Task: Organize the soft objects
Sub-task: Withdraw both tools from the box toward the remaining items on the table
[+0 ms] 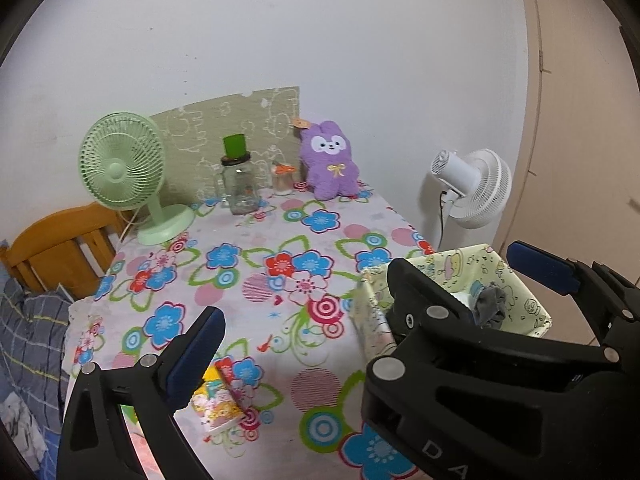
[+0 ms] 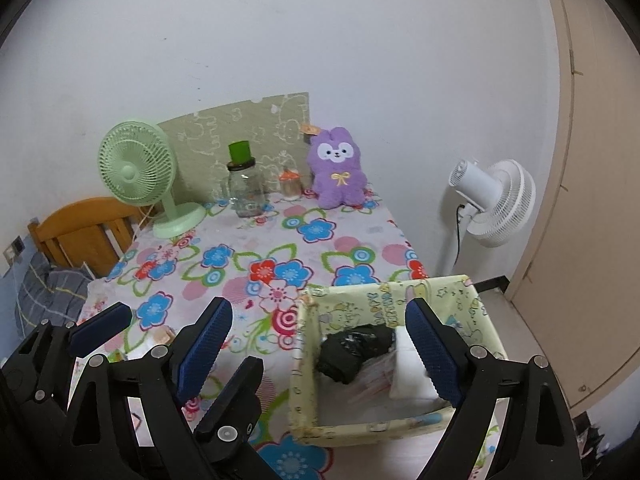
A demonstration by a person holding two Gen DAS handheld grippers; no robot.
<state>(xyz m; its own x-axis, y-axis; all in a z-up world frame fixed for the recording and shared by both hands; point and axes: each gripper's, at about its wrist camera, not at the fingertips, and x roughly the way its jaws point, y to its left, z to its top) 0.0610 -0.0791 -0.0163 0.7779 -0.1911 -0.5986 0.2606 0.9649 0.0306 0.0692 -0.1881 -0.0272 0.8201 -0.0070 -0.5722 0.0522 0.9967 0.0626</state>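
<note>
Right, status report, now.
Both grippers, left and right, open, empty. Plush at far edge, not in bin. Path clear.

Legible text, left wrist view: white letters "D A" on black body of right gripper, at 5 o'clock of frame; string runs off bottom edge, remainder cut off.

Fabric storage box: coloured lettering on inner back wall, too small and distorted to read.

Orange tag on purple plush ear: print not legible.
</note>
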